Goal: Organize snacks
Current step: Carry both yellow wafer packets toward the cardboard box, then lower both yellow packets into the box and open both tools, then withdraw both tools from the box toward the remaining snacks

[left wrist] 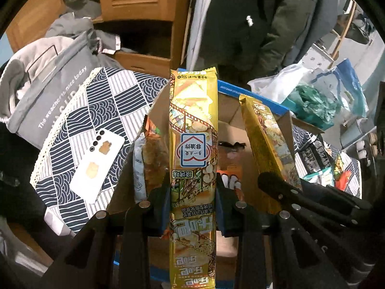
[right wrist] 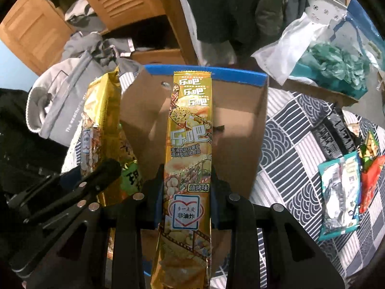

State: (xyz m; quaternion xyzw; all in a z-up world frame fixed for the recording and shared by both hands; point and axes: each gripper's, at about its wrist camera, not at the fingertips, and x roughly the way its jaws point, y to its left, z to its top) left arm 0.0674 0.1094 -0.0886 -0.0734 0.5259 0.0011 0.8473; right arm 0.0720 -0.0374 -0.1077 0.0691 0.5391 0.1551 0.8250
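My left gripper (left wrist: 192, 200) is shut on a long yellow chip packet (left wrist: 193, 130), held upright over a cardboard box with a blue rim (left wrist: 255, 94). My right gripper (right wrist: 186, 192) is shut on a second yellow chip packet (right wrist: 189, 125), also over the box (right wrist: 204, 74). Each view shows the other gripper and its packet beside it: the right one (left wrist: 267, 144) in the left wrist view, the left one (right wrist: 101, 120) in the right wrist view. Other snack packs (left wrist: 154, 154) stand inside the box at its left.
The box sits on a navy and white patterned cloth (right wrist: 288, 144). A white phone (left wrist: 98, 166) lies on it at left. Loose snack packets (right wrist: 341, 192) lie at right. A grey bag (left wrist: 45, 84), plastic bags (right wrist: 312, 48) and wooden cabinets (right wrist: 125, 0) stand behind.
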